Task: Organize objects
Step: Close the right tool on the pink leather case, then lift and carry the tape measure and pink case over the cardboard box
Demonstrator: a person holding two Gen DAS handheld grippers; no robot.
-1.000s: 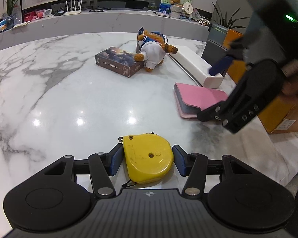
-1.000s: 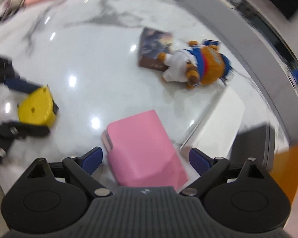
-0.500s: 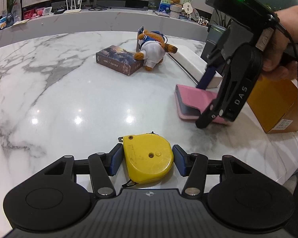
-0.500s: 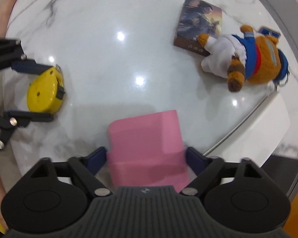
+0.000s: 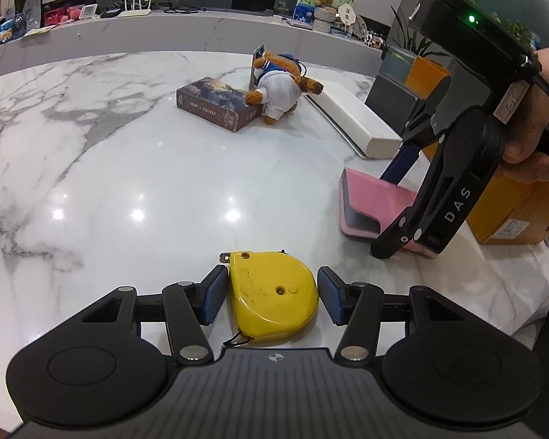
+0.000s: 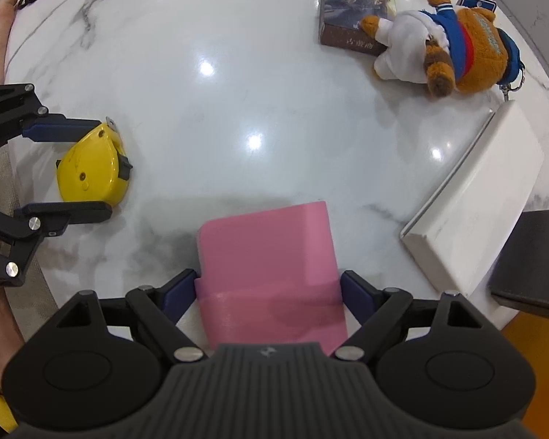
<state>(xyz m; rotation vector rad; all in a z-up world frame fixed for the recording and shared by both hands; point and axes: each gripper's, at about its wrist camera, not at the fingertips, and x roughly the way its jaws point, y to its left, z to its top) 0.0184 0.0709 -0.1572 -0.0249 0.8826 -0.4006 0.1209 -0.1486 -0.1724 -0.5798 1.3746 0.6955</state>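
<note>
the marble surface [image 5: 128,168] carries everything. a long white box [image 6: 483,197] lies at its edge, near a plush bear [image 6: 450,55] leaning on a dark book [image 6: 351,7]. the pink case [image 6: 267,256] lies flat between the right tool [image 6: 268,289], whose blue pads sit at its sides, just parting. the yellow tape measure [image 5: 271,292] rests between the left tool [image 5: 271,294], its jaws just opened, small gaps showing.
</note>
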